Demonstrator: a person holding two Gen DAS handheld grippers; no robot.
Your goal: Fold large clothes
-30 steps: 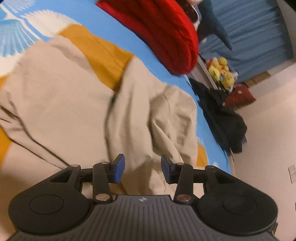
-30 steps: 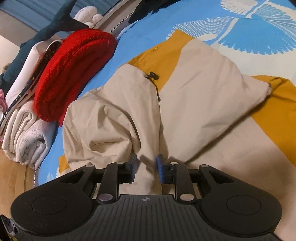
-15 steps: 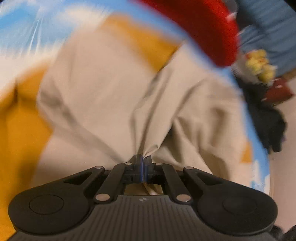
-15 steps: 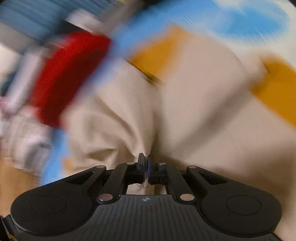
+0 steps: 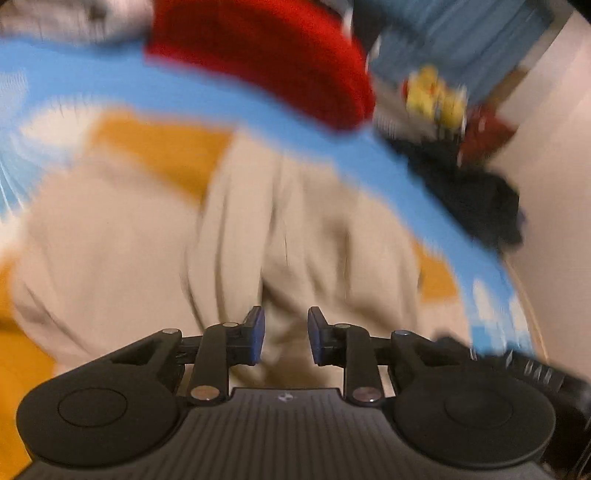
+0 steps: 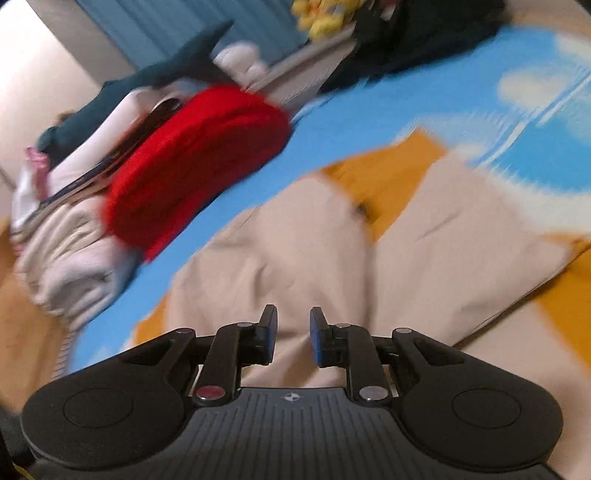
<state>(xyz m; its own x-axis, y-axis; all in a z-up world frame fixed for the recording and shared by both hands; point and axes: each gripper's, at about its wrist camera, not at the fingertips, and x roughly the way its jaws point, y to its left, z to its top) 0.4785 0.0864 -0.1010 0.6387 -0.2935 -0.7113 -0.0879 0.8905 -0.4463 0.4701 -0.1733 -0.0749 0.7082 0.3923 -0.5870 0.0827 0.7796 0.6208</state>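
Observation:
A large beige garment (image 5: 122, 258) (image 6: 295, 266) lies rumpled on a blue, white and orange bedspread (image 5: 155, 147) (image 6: 388, 177). In the left wrist view my left gripper (image 5: 283, 338) hovers over a bunched fold of the beige cloth; its jaws are opening and the pads stand apart from the fabric. In the right wrist view my right gripper (image 6: 293, 336) sits above the garment's near edge, jaws also opening, with cloth showing below the gap but nothing pinched. Both views are motion-blurred.
A folded red knit (image 5: 280, 62) (image 6: 195, 158) lies beyond the garment, beside a pale rolled blanket (image 6: 70, 266). Dark clothes (image 5: 476, 199), yellow plush toys (image 5: 436, 96) and a blue curtain (image 5: 458, 33) stand past the bed's edge.
Both grippers closed on folds of the beige garment half a second ago and have now let go with jaws apart. Both views have swung, and the garment lies more bunched.

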